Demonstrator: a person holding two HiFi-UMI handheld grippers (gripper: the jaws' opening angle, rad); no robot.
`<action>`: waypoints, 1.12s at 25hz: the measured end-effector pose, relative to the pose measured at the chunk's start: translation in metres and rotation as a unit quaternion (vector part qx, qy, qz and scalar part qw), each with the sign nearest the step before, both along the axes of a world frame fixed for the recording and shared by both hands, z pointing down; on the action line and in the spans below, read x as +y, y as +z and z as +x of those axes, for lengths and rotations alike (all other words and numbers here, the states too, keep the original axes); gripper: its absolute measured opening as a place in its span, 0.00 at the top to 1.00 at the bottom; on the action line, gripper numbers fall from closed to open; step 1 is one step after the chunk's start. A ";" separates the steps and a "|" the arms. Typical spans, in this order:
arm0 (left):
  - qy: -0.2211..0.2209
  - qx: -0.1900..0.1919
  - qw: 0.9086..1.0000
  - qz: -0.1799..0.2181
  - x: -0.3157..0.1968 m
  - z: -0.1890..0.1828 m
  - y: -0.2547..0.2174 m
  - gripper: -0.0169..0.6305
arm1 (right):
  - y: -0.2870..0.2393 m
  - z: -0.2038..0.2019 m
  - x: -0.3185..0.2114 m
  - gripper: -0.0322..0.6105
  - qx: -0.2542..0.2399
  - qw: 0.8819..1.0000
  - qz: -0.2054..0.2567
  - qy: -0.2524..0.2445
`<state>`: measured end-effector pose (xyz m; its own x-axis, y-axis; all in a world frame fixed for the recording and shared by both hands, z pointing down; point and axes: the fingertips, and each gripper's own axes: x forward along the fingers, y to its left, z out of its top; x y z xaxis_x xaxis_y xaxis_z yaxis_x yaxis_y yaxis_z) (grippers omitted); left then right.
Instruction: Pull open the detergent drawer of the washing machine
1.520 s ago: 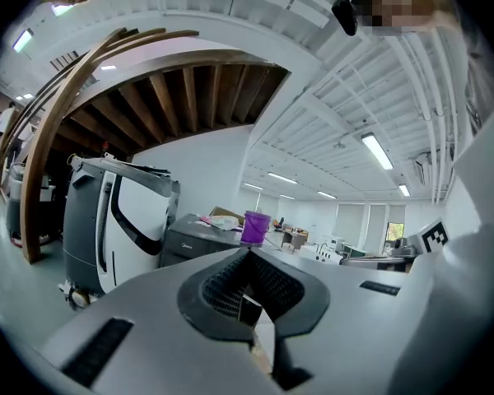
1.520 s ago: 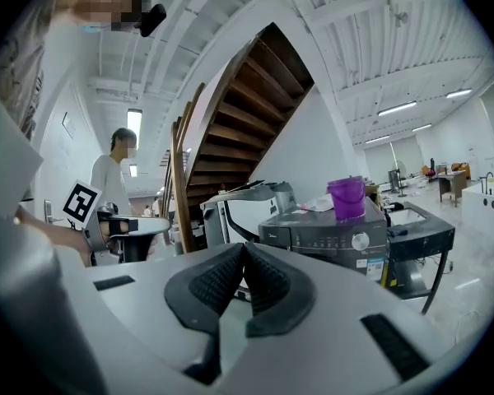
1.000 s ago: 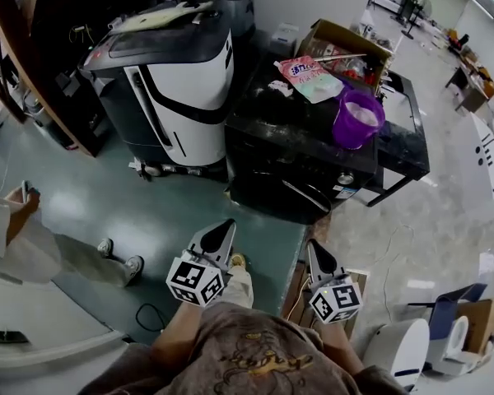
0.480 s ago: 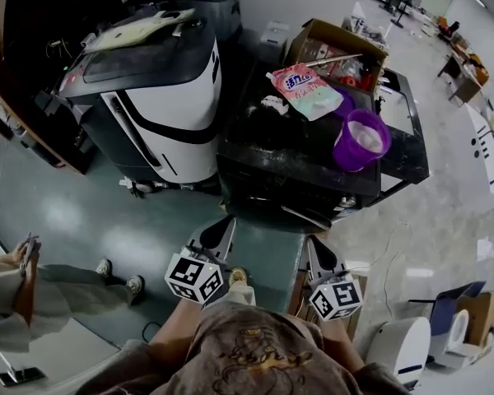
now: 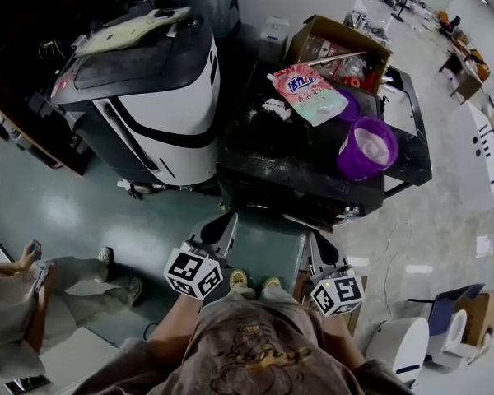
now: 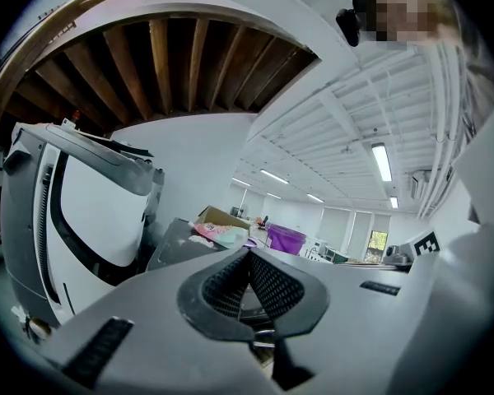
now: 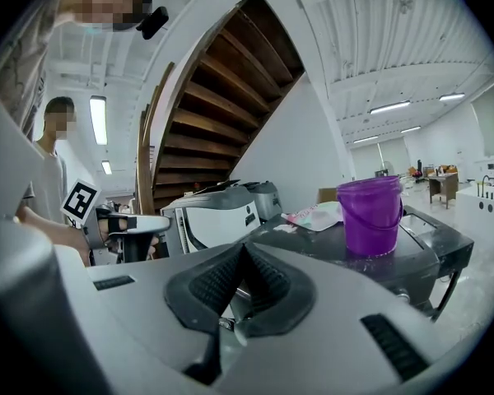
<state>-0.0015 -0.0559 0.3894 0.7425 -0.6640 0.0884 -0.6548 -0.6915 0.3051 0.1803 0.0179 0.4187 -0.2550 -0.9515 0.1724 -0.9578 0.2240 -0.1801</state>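
Note:
The black washing machine (image 5: 296, 159) stands ahead of me, its dusty top up and its front panel (image 5: 313, 214) seen only as a thin strip from above; I cannot make out the detergent drawer on it. My left gripper (image 5: 229, 217) is shut and empty, pointing level at the machine's left front corner, a short way off. My right gripper (image 5: 314, 239) is also shut with nothing in it, just short of the front panel. In the left gripper view the shut gripper (image 6: 249, 252) faces the machine's top (image 6: 177, 241). In the right gripper view the shut gripper (image 7: 244, 245) faces it too (image 7: 329, 237).
A purple bucket (image 5: 367, 148) and a detergent pouch (image 5: 306, 82) lie on the machine's top, with a cardboard box (image 5: 337, 48) behind. A white and grey appliance (image 5: 148, 97) stands close at its left. A person (image 5: 33, 303) sits at the left. A white device (image 5: 412, 344) stands at the lower right.
Both grippers, still shut, have come forward toward the washing machine, which now lies nearer to their tips. The person at the left has shifted lower in the view.

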 end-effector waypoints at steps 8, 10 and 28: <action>-0.020 0.010 1.000 -0.009 -0.011 0.002 -0.001 0.94 | -0.003 0.002 -0.023 0.94 -0.003 0.999 -0.002 -0.034; -0.023 0.018 1.000 -0.012 -0.013 0.003 -0.001 0.94 | -0.003 0.002 -0.028 0.94 -0.003 0.999 -0.002 -0.043; -0.001 0.167 0.982 -0.089 -0.042 0.029 0.044 0.52 | 0.015 0.026 -0.042 0.94 0.002 0.997 -0.028 -0.076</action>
